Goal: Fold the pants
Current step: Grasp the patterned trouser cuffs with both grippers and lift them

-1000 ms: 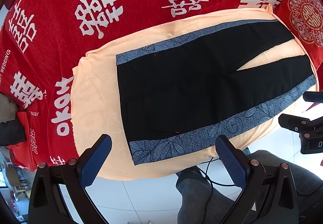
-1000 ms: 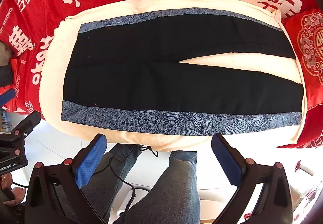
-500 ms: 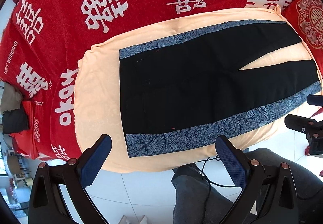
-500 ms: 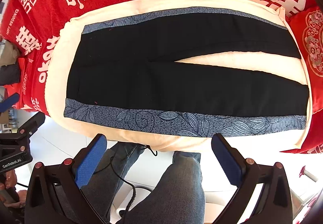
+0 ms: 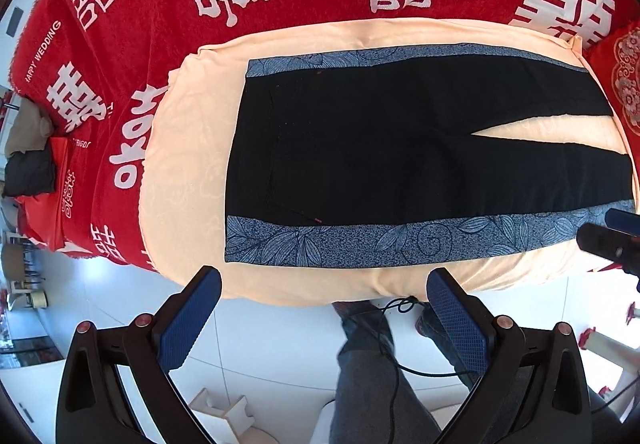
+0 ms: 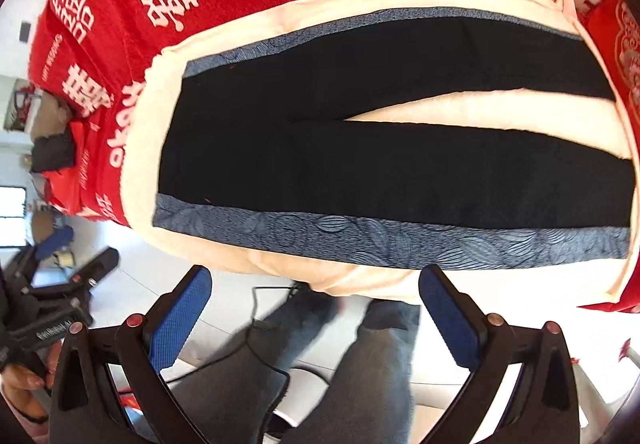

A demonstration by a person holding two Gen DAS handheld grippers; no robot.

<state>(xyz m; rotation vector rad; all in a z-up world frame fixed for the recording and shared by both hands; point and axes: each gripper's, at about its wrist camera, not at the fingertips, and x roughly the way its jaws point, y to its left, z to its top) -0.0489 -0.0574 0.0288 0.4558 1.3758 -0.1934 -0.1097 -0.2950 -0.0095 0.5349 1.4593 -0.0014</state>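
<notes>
— Pants (image 5: 400, 147)?
— Flat and unfolded on cream pad (image 5: 188, 147), centre frame, waist left, legs splayed right (blue trim near edge).
— Left gripper (image 5: 324, 318)?
— Wide open, empty, lower frame.
— Right gripper (image 6: 316, 312)?
— Same: wide open, empty, below pad edge.

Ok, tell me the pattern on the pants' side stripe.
Blue-grey with dark leaf and swirl outlines on the side stripe; clearest in the left wrist view.

black fabric pants with blue leaf-print side bands (image 5: 400, 147) running past right edge, hems unseen, person's grey-trousered legs (image 6: 360, 364) blurring
</notes>
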